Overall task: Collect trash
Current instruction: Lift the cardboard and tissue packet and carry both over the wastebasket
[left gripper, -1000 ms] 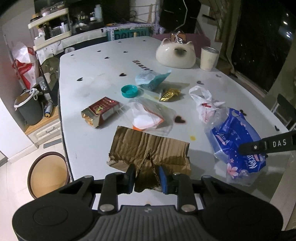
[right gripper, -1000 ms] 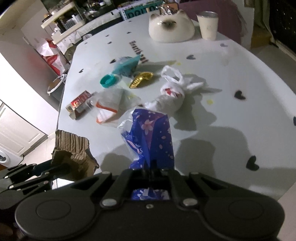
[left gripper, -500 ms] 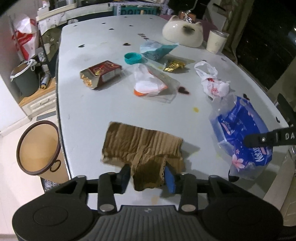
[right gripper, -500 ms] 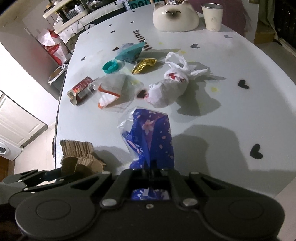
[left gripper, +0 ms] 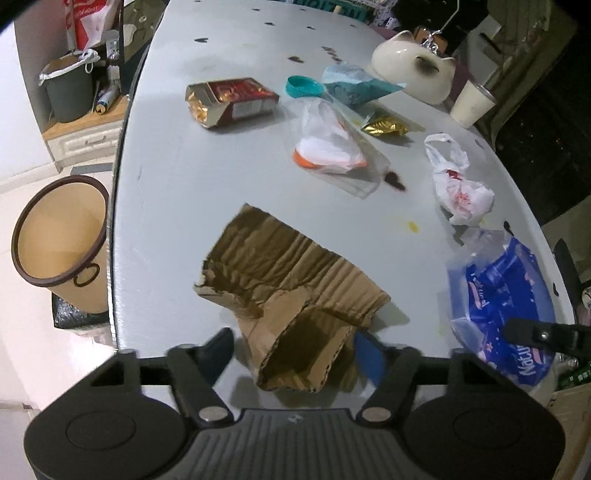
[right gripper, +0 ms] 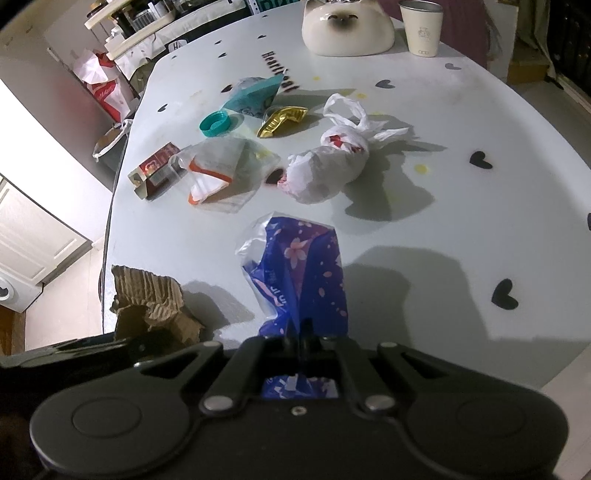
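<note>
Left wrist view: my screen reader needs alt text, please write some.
The left gripper, open, straddles a torn cardboard piece at the near edge of a white table strewn with wrappers; a round bin stands on the floor to the left.

a: what sits at the far end of the white table (left gripper: 177, 192)?
b: a cream cat-faced dish (right gripper: 347, 27), with a pale cup (right gripper: 421, 31) just beside it.
a: and off the table?
b: a grey bucket (left gripper: 70, 92) with a white liner, a red-and-white bag (right gripper: 105, 90) near the shelves.
</note>
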`<state>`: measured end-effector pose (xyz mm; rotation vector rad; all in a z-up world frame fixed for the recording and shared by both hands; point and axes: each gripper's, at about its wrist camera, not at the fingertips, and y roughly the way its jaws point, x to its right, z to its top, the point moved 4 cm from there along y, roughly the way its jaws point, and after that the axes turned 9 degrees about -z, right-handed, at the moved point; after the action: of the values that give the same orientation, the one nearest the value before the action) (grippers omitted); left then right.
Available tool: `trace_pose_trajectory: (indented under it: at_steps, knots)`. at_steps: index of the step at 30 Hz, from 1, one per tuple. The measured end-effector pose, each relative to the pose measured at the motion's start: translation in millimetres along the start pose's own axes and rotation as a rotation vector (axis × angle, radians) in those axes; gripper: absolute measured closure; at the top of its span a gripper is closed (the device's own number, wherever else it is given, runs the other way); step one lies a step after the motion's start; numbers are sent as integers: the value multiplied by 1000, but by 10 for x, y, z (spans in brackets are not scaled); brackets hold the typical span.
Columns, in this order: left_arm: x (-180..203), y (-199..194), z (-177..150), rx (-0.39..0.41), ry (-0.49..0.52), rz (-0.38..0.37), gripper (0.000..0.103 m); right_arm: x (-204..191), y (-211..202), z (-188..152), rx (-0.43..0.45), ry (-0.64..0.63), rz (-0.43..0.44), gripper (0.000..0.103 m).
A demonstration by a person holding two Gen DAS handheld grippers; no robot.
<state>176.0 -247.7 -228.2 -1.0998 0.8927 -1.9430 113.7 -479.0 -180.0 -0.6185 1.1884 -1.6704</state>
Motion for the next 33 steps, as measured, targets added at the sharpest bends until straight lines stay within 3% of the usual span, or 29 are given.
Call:
trace_pose_trajectory:
  at_steps: [2, 4, 7, 13, 24, 33]
  knots:
    - [20, 24, -7, 5, 9, 3, 48, 5, 1, 1, 0, -2, 0, 102]
    - [29, 40, 0, 6, 9, 4, 61, 17, 11, 1, -4, 1, 1, 102]
    - [10, 38, 27, 6, -2, 19, 72, 27, 30, 1, -10, 5, 4, 102]
    - [41, -57, 35, 14, 15, 47, 76, 27, -12, 38, 17, 1, 2, 102]
    - [204, -669, 260, 167, 88, 99, 78, -112, -267, 221, 141, -47, 1, 102]
    - [140, -1042, 379, 242, 77, 132, 81, -445, -460, 329, 210, -107, 30, 102]
